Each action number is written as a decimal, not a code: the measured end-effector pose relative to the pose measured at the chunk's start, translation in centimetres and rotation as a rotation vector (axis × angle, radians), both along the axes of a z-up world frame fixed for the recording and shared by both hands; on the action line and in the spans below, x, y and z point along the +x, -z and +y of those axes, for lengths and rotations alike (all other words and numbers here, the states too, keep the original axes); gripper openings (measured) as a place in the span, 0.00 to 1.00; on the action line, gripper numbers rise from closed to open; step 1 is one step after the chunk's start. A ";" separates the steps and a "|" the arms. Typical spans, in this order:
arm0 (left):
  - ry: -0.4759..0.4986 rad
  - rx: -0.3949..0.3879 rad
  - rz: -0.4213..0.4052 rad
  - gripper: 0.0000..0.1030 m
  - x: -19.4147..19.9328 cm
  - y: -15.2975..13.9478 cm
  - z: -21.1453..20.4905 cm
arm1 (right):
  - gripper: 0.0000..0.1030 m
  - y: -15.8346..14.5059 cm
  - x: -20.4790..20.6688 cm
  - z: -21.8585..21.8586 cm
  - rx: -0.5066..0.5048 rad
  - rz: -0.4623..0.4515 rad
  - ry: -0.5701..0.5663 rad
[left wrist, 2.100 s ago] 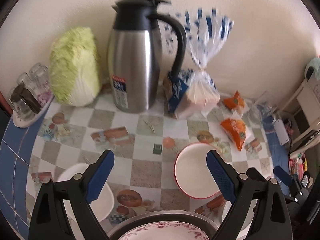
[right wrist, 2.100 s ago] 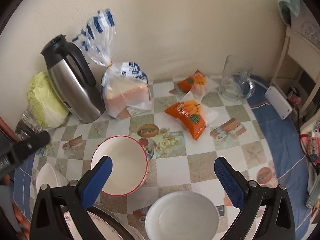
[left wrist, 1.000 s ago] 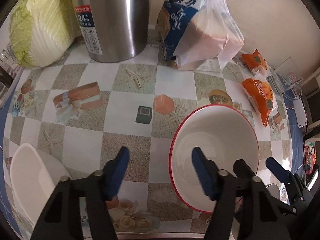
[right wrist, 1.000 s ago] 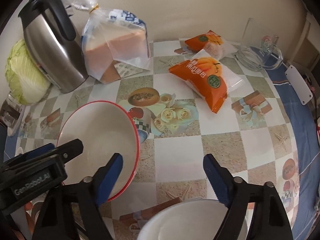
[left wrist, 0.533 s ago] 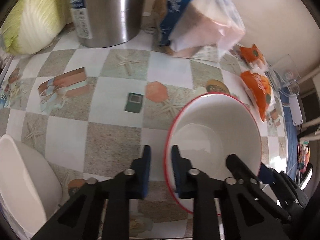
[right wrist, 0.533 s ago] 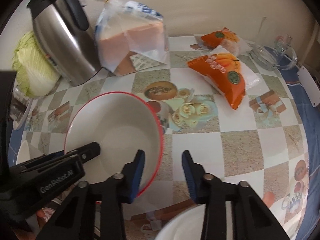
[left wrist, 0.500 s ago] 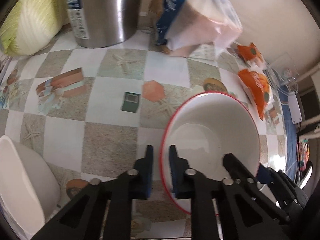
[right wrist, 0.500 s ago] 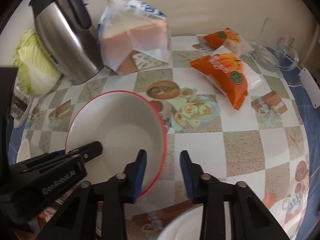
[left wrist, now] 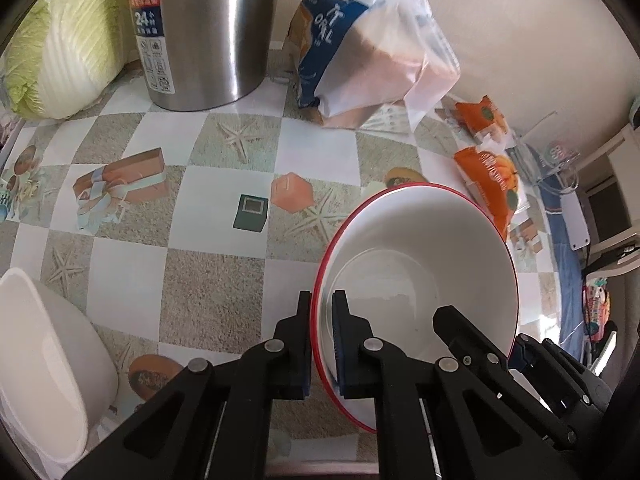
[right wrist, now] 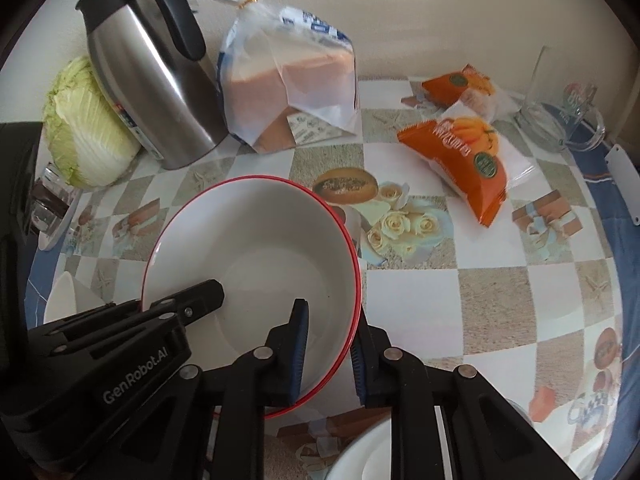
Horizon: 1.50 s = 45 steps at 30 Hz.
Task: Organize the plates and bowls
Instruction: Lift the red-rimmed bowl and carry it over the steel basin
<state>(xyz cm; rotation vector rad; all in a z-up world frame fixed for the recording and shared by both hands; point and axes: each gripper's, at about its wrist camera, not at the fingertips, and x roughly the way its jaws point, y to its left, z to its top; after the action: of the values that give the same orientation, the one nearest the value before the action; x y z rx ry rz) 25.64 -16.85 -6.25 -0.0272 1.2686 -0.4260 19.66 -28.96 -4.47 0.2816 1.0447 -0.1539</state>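
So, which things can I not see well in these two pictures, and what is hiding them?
- White bowl, left wrist view: cut off by the left edge.
- Second white dish, right wrist view: mostly behind the right gripper, cut off by the bottom edge.
- Red-rimmed bowl: near rim hidden under both grippers; whether it has left the table cannot be told.
- Flask, left wrist view: top cut off.

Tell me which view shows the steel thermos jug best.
The right wrist view: the steel thermos jug shows nearly whole there, with lid, handle and body. The left wrist view shows only its lower body and label, with the top cut off.
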 end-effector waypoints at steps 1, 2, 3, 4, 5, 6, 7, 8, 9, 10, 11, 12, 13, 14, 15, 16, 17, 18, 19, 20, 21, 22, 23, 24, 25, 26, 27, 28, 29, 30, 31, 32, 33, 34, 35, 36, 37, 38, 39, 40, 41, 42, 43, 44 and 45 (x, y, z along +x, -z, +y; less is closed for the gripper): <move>-0.003 -0.001 -0.003 0.09 -0.2 -0.4 0.2 | 0.21 -0.4 -0.2 0.0 0.001 -0.006 -0.001; -0.004 -0.004 -0.006 0.09 -0.4 -0.9 0.3 | 0.21 -0.7 -0.3 0.1 0.001 -0.010 -0.002; -0.006 -0.005 -0.007 0.09 -0.6 -1.2 0.5 | 0.21 -1.1 -0.5 0.2 -0.003 -0.016 -0.004; -0.009 -0.006 -0.009 0.09 -0.8 -1.6 0.7 | 0.21 -1.5 -0.8 0.4 -0.005 -0.021 -0.007; -0.013 -0.008 -0.013 0.09 -1.1 -2.0 0.9 | 0.21 -1.8 -1.0 0.5 -0.007 -0.025 -0.009; -0.015 -0.009 -0.016 0.09 -1.3 -2.3 1.0 | 0.21 -2.3 -1.3 0.8 -0.012 -0.031 -0.014; -0.017 -0.009 -0.020 0.09 -1.6 -2.7 1.2 | 0.21 -2.6 -1.6 1.0 -0.016 -0.033 -0.018; -0.018 -0.006 -0.024 0.09 -2.0 -3.1 1.5 | 0.21 -2.9 -1.8 1.2 -0.019 -0.035 -0.022; -0.017 -0.001 -0.026 0.09 -2.2 -3.4 1.7 | 0.21 -3.2 -2.2 1.6 -0.021 -0.036 -0.025; -0.018 0.002 -0.031 0.09 -2.4 -3.7 1.8 | 0.21 -3.5 -2.5 1.7 -0.020 -0.037 -0.027; -0.020 0.006 -0.037 0.09 -2.6 -4.0 2.0 | 0.21 -3.7 -2.7 2.0 -0.022 -0.037 -0.032; -0.023 0.008 -0.039 0.09 -2.8 -4.2 2.3 | 0.21 -3.9 -2.8 2.2 -0.025 -0.036 -0.036; -0.027 0.008 -0.040 0.09 -3.0 -4.4 2.5 | 0.21 -4.2 -3.1 2.6 -0.029 -0.038 -0.046; -0.034 0.003 -0.037 0.09 -3.2 -4.6 2.9 | 0.21 -4.3 -3.3 2.8 -0.031 -0.038 -0.049; -0.042 -0.002 -0.033 0.09 -3.4 -4.7 3.2 | 0.21 -4.6 -3.6 3.2 -0.034 -0.037 -0.054; -0.049 -0.007 -0.030 0.09 -3.6 -4.8 3.5 | 0.21 -4.8 -3.7 3.5 -0.037 -0.037 -0.057; -0.058 -0.016 -0.026 0.09 -3.9 -5.0 4.1 | 0.21 -5.1 -4.0 3.9 -0.042 -0.038 -0.060; -0.064 -0.020 -0.025 0.09 -4.1 -5.2 4.4 | 0.21 -5.3 -4.2 4.1 -0.045 -0.039 -0.062; -0.068 -0.021 -0.024 0.09 -4.3 -5.3 4.7 | 0.21 -5.5 -4.5 4.5 -0.046 -0.039 -0.065; -0.074 -0.015 -0.024 0.09 -4.7 -5.5 5.0 | 0.21 -5.6 -4.7 4.8 -0.043 -0.037 -0.069; -0.076 -0.009 -0.025 0.09 -4.9 -5.6 5.3 | 0.21 -5.7 -5.0 5.2 -0.040 -0.033 -0.076; -0.078 -0.001 -0.029 0.09 -5.3 -5.9 5.7 | 0.21 -5.7 -5.2 5.5 -0.040 -0.030 -0.082; -0.080 0.003 -0.034 0.09 -5.8 -6.0 6.0 | 0.21 -5.8 -5.5 5.9 -0.042 -0.026 -0.088; -0.083 0.002 -0.035 0.09 -6.2 -6.1 6.3 | 0.21 -5.8 -5.8 6.3 -0.046 -0.022 -0.093; -0.090 -0.003 -0.032 0.09 -6.5 -6.1 6.7 | 0.21 -6.0 -6.3 6.7 -0.052 -0.020 -0.100; -0.101 -0.017 -0.024 0.09 -6.9 -6.1 7.2 | 0.21 -6.1 -6.6 7.0 -0.059 -0.018 -0.102; -0.109 -0.029 -0.014 0.09 -7.2 -6.1 7.6 | 0.21 -6.2 -6.9 7.4 -0.070 -0.018 -0.104; -0.119 -0.039 -0.005 0.09 -7.5 -6.1 7.9 | 0.21 -6.3 -7.2 7.7 -0.077 -0.017 -0.106; -0.129 -0.043 0.002 0.09 -7.9 -6.0 8.2 | 0.21 -6.3 -7.5 7.9 -0.077 -0.015 -0.108; -0.132 -0.039 0.001 0.09 -8.2 -6.1 8.3 | 0.21 -6.3 -7.8 8.0 -0.074 -0.013 -0.109; -0.133 -0.034 -0.001 0.09 -8.6 -6.1 8.5 | 0.21 -6.1 -8.2 8.2 -0.065 -0.011 -0.111; -0.135 -0.024 -0.006 0.09 -9.0 -6.2 8.6 | 0.21 -6.1 -8.4 8.3 -0.059 -0.010 -0.113; -0.137 -0.020 -0.007 0.09 -9.3 -6.3 8.8 | 0.21 -6.0 -8.7 8.5 -0.053 -0.009 -0.116; -0.141 -0.020 -0.007 0.09 -9.6 -6.3 9.0 | 0.21 -6.0 -9.1 8.7 -0.050 -0.009 -0.118; -0.151 -0.029 -0.003 0.09 -10.0 -6.2 9.3 | 0.21 -6.0 -9.4 8.9 -0.050 -0.008 -0.119; -0.161 -0.042 0.003 0.09 -10.3 -6.2 9.6 | 0.21 -6.0 -9.7 9.2 -0.056 -0.008 -0.119; -0.167 -0.051 0.006 0.09 -10.6 -6.1 9.9 | 0.21 -6.1 -10.1 9.6 -0.069 -0.010 -0.123; -0.175 -0.065 0.009 0.09 -11.0 -6.0 10.3 | 0.21 -6.1 -10.3 9.7 -0.076 -0.012 -0.124; -0.180 -0.071 0.009 0.09 -11.4 -6.0 10.6 | 0.21 -6.2 -10.6 10.0 -0.083 -0.012 -0.128; -0.190 -0.078 0.009 0.09 -11.8 -5.9 10.9 | 0.21 -6.2 -11.0 10.3 -0.087 -0.014 -0.134; -0.202 -0.086 0.010 0.09 -12.3 -5.8 11.3 | 0.21 -6.2 -11.3 10.5 -0.089 -0.014 -0.137; -0.206 -0.090 0.012 0.09 -12.6 -5.7 11.6 | 0.21 -6.2 -11.6 10.8 -0.096 -0.014 -0.144; -0.211 -0.096 0.014 0.09 -12.9 -5.6 11.8 | 0.21 -6.2 -11.9 11.0 -0.098 -0.015 -0.148; -0.216 -0.103 0.012 0.09 -13.3 -5.6 12.2 | 0.21 -6.2 -12.2 11.2 -0.099 -0.016 -0.152; -0.219 -0.107 0.010 0.09 -13.5 -5.5 12.4 | 0.21 -6.1 -12.3 11.4 -0.099 -0.016 -0.155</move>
<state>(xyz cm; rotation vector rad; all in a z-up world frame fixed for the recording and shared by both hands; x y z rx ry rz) 12.10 -4.49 -0.75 -0.2564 1.2364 -0.3044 7.31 -17.60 1.67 0.1112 1.0351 -0.0632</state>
